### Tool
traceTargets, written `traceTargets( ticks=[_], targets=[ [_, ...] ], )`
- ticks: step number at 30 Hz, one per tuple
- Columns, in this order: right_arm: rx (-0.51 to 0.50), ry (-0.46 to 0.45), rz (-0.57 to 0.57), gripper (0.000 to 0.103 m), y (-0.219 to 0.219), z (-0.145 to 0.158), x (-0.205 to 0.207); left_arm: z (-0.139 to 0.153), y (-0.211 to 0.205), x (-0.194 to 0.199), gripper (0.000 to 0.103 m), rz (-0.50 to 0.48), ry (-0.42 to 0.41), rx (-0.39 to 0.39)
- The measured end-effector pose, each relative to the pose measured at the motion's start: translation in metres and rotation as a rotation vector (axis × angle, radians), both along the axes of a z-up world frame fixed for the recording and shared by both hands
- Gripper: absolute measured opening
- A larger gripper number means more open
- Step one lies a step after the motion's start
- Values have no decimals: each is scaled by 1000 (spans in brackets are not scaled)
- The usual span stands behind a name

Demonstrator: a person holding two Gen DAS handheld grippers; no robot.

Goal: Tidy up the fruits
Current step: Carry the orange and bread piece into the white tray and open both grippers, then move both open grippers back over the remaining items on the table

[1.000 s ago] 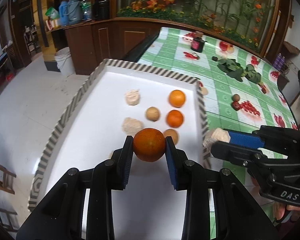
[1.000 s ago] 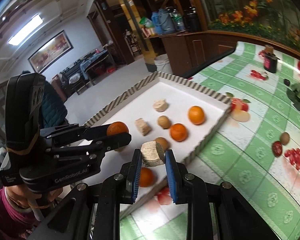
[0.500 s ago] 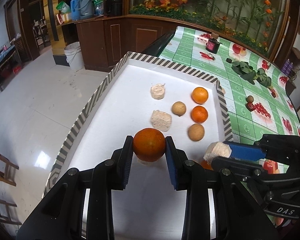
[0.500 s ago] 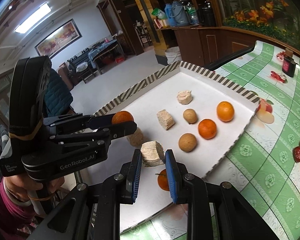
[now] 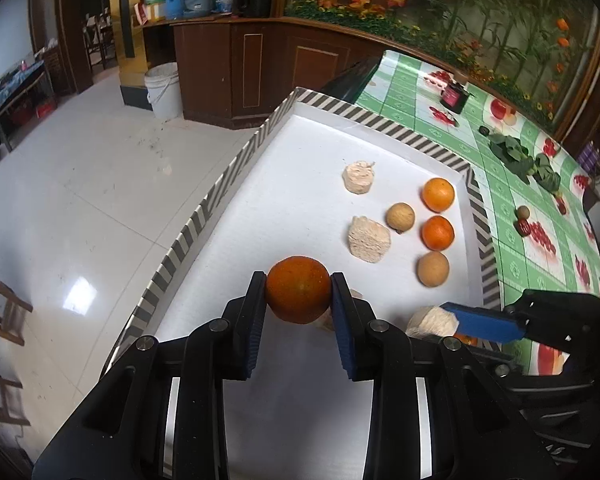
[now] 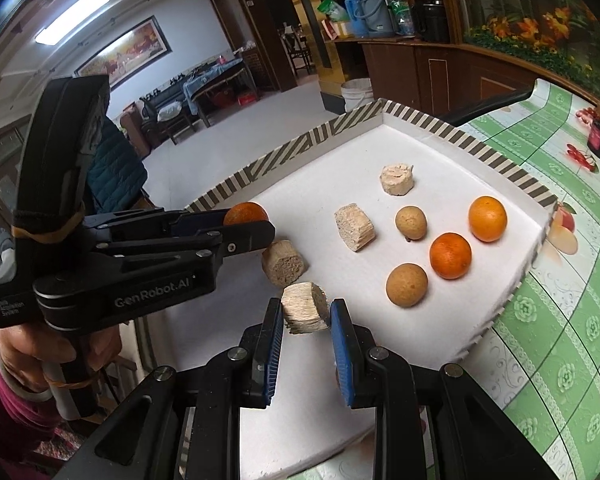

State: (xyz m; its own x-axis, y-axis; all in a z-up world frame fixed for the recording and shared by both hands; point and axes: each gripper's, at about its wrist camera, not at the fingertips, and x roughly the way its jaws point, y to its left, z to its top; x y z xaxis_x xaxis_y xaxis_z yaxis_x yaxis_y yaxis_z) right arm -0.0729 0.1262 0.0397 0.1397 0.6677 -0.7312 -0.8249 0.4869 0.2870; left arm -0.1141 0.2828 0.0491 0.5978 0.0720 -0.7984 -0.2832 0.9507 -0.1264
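Beige chunk [image 6: 283, 268] lies beneath gripped orange [image 5: 298, 289].

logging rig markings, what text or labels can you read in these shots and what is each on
"GenRobot.AI": on the side of the left gripper, seen from the right wrist view.
Small white label near that gripper's handle end: too small to read.
Dark jar on the tablecloth: nothing legible.

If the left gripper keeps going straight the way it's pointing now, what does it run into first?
Probably the ridged beige chunk, which lies just ahead and slightly right of the orange clamped in the left gripper. Depth is unclear; held high enough, it might pass over it above the white tray.
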Motion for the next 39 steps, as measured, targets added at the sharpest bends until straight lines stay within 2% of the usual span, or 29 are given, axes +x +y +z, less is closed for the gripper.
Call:
traceTargets(
  ticks=[6, 15, 17, 20, 22, 30, 39],
  targets=[
    [-43, -4, 11, 23, 13, -11, 2, 0, 4, 8, 31, 6, 1, -2],
    [-69, -10, 18, 23, 19, -19, 1, -9, 6, 19, 31, 23, 68, 6],
    [-67, -6, 13, 23, 17, -18, 0, -8, 7, 19, 36, 31, 62, 1],
    [-45, 10, 9, 24, 13, -15, 0, -8, 7, 17, 53, 41, 58, 4],
    [-28, 16, 6, 24, 9, -14, -1, -7, 5, 15, 54, 47, 55, 9],
    [35, -1, -28, 24, -19, 2, -5, 6, -8, 7, 54, 44, 21, 23],
    [66, -6, -138, 24, -80, 15, 11, 19, -51, 14, 54, -41, -12, 10]
  ],
)
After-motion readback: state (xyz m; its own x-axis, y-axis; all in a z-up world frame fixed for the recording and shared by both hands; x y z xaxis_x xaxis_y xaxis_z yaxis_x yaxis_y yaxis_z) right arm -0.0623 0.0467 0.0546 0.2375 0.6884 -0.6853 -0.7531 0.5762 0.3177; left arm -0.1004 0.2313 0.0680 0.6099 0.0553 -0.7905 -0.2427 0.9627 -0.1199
